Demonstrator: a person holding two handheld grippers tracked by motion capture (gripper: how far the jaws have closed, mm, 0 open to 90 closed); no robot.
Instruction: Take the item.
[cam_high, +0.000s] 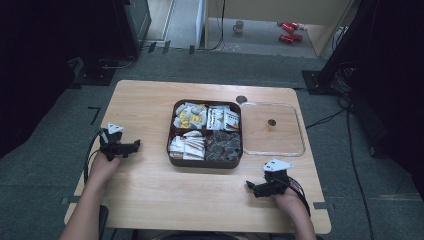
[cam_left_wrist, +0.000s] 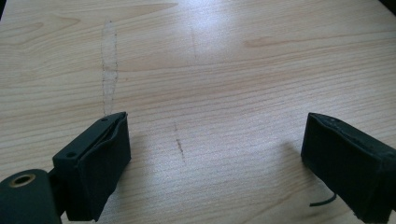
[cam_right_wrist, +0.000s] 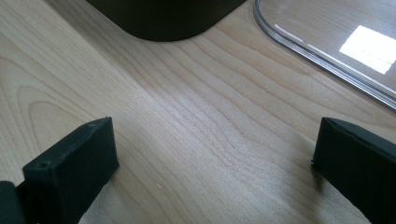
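Observation:
A dark brown four-compartment tray sits mid-table. It holds yellow-white packets, white packets, white-brown packets and dark packets. A clear plastic lid lies flat just right of it. My left gripper rests on the table left of the tray, open, with bare wood between its jaws. My right gripper rests near the front right, open and empty. Its view shows the tray's corner and the lid's rim ahead.
The wooden table has a round cable hole behind the tray. Beyond it, on the floor, stand a mug and red objects. Black stands and cables flank both sides.

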